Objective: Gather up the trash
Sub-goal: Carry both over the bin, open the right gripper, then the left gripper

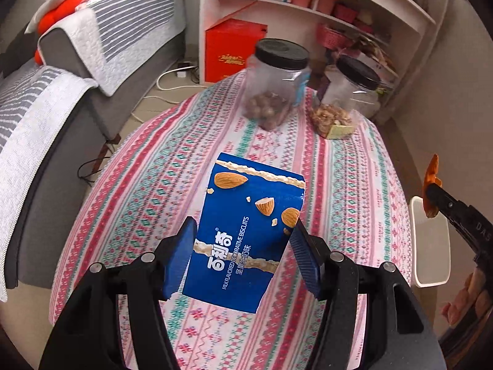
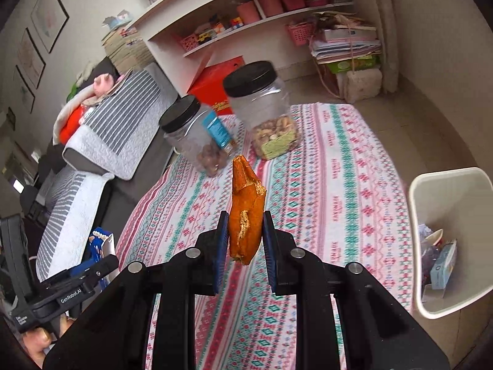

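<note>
I had left gripper (image 1: 243, 240) clamped on box (image 1: 246, 234), right gripper (image 2: 245, 234) pinching peel (image 2: 245, 212), both lifted clear of table (image 2: 339, 185), bound for bin (image 2: 446, 185).

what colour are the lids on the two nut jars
Black, on both jar lids; clearest in the right wrist view.

Soft, even daylight fills both views, with only faint shadows. Fisheye bending curves everything toward black corners from 1 to 11 o'clock. The jars (image 1: 279, 83) at 12 o'clock are smeared by blur, with small glints.
</note>
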Action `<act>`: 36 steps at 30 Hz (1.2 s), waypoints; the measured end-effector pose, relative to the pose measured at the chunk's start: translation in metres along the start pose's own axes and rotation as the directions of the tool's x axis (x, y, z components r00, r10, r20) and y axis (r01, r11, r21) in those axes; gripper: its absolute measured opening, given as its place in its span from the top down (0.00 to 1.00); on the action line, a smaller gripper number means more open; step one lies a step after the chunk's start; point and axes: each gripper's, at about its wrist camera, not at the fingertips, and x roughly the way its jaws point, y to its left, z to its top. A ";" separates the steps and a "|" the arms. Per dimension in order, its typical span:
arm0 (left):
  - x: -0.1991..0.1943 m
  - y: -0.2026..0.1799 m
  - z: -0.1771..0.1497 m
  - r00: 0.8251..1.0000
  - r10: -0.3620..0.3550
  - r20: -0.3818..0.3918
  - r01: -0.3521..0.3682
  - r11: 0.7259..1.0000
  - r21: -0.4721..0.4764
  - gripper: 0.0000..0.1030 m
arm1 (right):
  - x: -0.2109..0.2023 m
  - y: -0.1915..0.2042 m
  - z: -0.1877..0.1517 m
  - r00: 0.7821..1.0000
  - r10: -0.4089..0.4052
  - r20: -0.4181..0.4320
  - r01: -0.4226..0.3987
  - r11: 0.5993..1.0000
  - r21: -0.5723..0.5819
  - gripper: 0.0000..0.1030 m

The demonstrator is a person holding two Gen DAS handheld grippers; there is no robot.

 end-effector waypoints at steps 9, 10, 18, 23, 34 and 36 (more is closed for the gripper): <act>0.006 -0.043 -0.004 0.999 -0.049 0.010 0.048 0.997 0.062 0.41 | -0.037 -0.054 0.011 0.993 -0.086 0.077 0.080 0.994 0.073 0.80; 0.007 -0.048 -0.005 0.999 -0.051 0.009 0.050 0.996 0.072 0.41 | -0.041 -0.059 0.013 0.992 -0.098 0.084 0.091 0.993 0.080 0.80; 0.016 -0.082 -0.013 0.997 -0.072 -0.003 0.071 0.989 0.126 0.41 | -0.071 -0.117 0.022 0.964 -0.236 0.122 0.215 0.963 0.164 0.80; 0.021 -0.107 -0.020 0.996 -0.092 -0.012 0.093 0.983 0.156 0.41 | -0.087 -0.162 0.022 0.945 -0.312 0.102 0.279 0.927 0.253 0.77; 0.031 -0.197 -0.039 0.977 -0.207 -0.046 0.212 0.938 0.273 0.41 | -0.159 -0.239 0.018 0.878 -0.448 0.167 0.342 0.832 0.437 0.26; 0.034 -0.218 -0.042 0.972 -0.229 -0.061 0.237 0.928 0.286 0.41 | -0.171 -0.248 0.017 0.866 -0.468 0.179 0.348 0.819 0.455 0.24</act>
